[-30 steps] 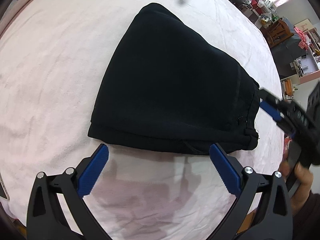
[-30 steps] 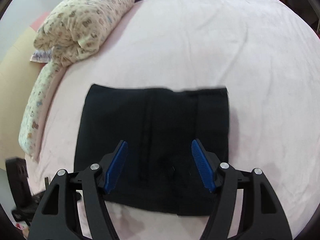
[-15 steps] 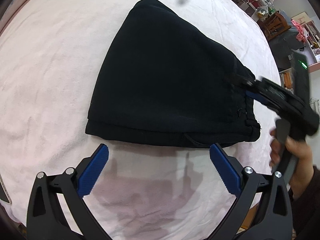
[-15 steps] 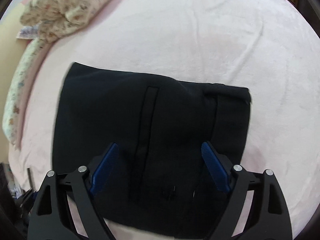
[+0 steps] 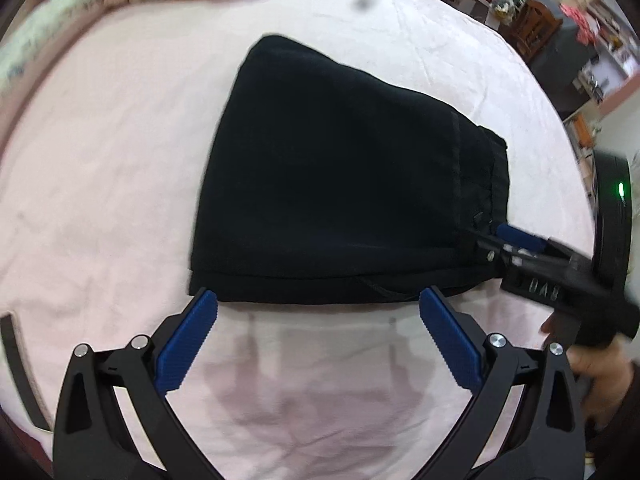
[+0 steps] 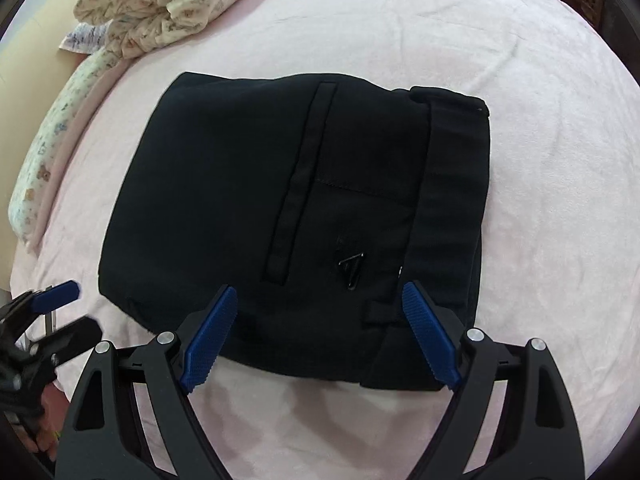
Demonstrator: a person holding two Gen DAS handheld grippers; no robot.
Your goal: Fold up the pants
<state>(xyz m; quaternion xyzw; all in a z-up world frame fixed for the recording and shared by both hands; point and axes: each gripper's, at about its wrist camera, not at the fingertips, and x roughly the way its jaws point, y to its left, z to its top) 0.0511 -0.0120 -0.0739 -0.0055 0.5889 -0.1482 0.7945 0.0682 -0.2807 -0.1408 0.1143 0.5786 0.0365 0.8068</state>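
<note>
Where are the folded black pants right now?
The folded black pants lie flat on the pink bedspread, mid-frame in both wrist views, just ahead of both open grippers, with the patterned quilt beyond them.

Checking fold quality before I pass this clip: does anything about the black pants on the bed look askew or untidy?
Mostly neat. The pants lie flat, folded on the pink bedspread. At the waistband's far corner a lower layer sticks out slightly. Nothing looks spilled or damaged.

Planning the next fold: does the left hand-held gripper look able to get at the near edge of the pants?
Probably yes: the left hand-held gripper stands open just short of the black pants, with only bare pink blanket between.
</note>
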